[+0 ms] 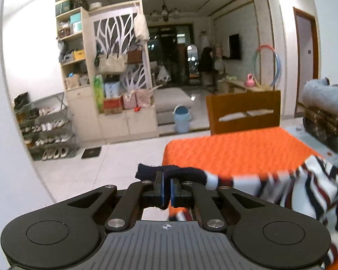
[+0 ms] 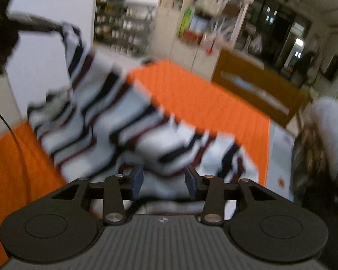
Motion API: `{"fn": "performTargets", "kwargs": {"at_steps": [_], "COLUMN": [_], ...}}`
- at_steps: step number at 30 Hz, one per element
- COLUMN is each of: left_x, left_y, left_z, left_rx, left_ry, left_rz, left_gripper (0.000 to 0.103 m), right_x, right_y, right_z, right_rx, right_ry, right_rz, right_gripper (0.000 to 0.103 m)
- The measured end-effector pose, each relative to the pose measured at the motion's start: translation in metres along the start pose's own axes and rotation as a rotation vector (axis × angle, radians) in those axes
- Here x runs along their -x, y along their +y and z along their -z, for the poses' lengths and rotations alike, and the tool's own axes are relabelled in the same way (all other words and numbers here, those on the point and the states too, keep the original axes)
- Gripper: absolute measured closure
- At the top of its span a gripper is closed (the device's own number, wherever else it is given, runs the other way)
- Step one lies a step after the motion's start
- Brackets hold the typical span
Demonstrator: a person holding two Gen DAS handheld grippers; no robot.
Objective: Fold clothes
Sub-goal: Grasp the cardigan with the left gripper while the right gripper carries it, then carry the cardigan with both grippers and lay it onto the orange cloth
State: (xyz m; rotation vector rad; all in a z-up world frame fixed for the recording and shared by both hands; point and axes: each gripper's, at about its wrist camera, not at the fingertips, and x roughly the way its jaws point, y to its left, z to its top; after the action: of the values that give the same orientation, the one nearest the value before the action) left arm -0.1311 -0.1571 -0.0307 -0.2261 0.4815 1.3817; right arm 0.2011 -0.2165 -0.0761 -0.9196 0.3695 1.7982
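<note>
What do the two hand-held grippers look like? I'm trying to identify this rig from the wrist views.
Both look alike. The left hand-held gripper has matte black linkage arms with silver pivot screws, two round black discs on a grey ribbed body bearing a small crosshair mark, and blue pads. The right hand-held gripper has the same build, its pads darker blue. No sleeves show.

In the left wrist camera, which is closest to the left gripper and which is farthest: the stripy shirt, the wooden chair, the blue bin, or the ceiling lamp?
1. Stripy shirt: its dark edge is pinched in the left gripper, jaws shut on it.
2. Wooden chair: just behind the orange table, right of centre.
3. Blue bin: on the floor, a little farther back.
4. Ceiling lamp: far back, up high.
</note>
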Motion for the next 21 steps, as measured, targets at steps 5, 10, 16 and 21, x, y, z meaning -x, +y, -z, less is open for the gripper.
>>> {"fn": "performTargets", "kwargs": {"at_steps": [5,10,16,21], "left_x": [0.016,0.018,0.007,-0.008], "left_y": [0.011,0.014,0.014,0.013], "left_z": [0.024,0.029,0.014,-0.004], "left_rx": [0.024,0.035,0.038,0.029], "left_ry": [0.058,0.065,0.051,0.053], "left_rz": [-0.02,-0.035,-0.047,-0.055], "left_gripper": [0.096,0.096,0.096,0.096], "right_x": [-0.021,-0.049,-0.085,-0.101], "right_y": [-0.012,-0.048,-0.083,-0.097], "right_z": [0.015,0.001,-0.01,-0.011], "right_rx": [0.019,0.038,0.057,-0.006], "right_ry": [0.047,0.037,0.089,0.079], "right_rz": [0.004,-0.061,-0.218,-0.353], "right_gripper": [0.044,0.036,0.034,0.035]}}
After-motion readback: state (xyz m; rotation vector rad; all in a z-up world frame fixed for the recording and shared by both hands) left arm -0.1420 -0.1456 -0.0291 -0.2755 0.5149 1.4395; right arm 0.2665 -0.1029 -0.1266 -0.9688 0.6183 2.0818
